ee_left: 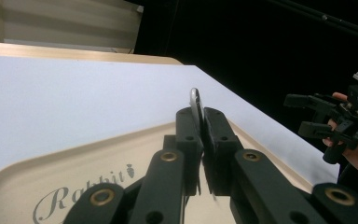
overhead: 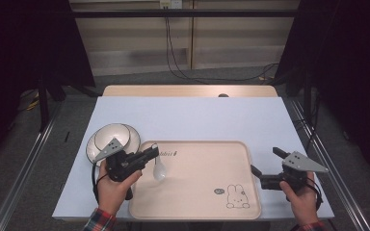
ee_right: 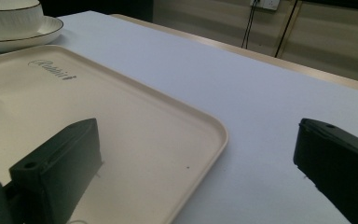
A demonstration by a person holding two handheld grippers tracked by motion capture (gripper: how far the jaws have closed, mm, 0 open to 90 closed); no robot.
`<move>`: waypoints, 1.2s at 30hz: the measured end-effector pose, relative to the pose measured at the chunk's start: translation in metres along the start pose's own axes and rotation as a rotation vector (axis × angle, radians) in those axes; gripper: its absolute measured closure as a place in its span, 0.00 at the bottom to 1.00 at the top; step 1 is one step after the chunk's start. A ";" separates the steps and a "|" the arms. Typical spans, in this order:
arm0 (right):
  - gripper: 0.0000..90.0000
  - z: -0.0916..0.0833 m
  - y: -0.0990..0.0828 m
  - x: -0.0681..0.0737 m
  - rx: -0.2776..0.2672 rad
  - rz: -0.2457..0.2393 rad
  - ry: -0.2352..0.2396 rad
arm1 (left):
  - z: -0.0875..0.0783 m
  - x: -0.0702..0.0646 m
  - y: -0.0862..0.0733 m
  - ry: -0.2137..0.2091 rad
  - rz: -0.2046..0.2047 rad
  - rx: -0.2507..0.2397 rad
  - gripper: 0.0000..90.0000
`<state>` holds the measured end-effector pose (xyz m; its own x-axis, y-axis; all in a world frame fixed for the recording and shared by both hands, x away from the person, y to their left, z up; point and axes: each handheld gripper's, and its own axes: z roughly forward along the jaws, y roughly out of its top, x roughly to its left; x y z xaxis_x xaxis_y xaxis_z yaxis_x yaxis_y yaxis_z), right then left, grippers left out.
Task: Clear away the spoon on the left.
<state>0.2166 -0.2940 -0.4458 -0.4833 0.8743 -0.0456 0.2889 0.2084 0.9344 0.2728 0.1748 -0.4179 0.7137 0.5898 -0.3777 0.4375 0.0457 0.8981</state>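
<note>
While your left gripper (overhead: 150,153) pinches the spoon (overhead: 158,168) by its handle, bowl hanging over the tray's (overhead: 197,192) left part, your right gripper (overhead: 265,162) waits wide apart; next, probably lower and release it.

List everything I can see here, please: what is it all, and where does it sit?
Table: one, pale blue-white top with a wooden far edge.
Tray: one, cream, rabbit drawing and "Rabbit" lettering, near middle of the table.
Plate: one, white with a dark rim, left of the tray.
Bowl: one, white, on the plate.
Spoon: one, white, over the tray's left part, handle clamped.
Left hand-held gripper: one, black, shut on the spoon.
Right hand-held gripper: one, black, open, at the tray's right edge.
</note>
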 end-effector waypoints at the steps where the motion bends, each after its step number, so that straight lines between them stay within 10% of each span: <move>1: 0.00 0.000 0.000 0.000 0.001 0.002 -0.001 | 0.000 0.000 0.000 -0.002 -0.003 -0.002 0.95; 36: 0.00 0.000 0.000 0.000 -0.002 0.003 0.009 | 0.000 -0.003 -0.013 -0.007 -0.031 0.050 0.95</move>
<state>0.2170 -0.2939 -0.4459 -0.4904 0.8706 -0.0397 0.2881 0.2049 0.9354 0.2646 0.1725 -0.4287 0.7032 0.5834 -0.4064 0.4858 0.0232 0.8738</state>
